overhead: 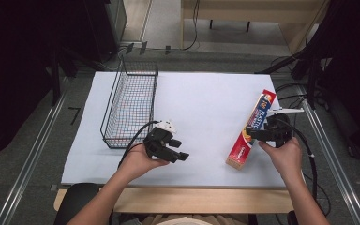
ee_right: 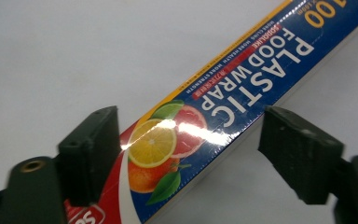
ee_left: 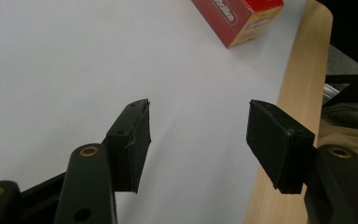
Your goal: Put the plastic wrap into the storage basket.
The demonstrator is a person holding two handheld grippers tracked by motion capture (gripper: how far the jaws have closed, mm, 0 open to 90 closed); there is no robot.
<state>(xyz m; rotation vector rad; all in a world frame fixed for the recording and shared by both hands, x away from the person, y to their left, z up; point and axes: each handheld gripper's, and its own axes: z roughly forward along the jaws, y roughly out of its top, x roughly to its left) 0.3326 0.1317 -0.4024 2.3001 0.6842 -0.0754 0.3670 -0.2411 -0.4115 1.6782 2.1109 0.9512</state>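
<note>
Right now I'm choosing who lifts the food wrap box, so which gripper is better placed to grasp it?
Right. The right gripper already has its open jaws on either side of the plastic food wrap box, while the left gripper is open over bare table beside the wire basket.

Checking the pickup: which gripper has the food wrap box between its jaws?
The right gripper: its open jaws straddle the plastic food wrap box. The left gripper is open over bare table.

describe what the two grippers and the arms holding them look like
Both the left gripper and right gripper are black, with two blocky, flat-faced jaws on brass-riveted links. A black cable trails from each. The forearms are bare, no sleeves showing.
</note>
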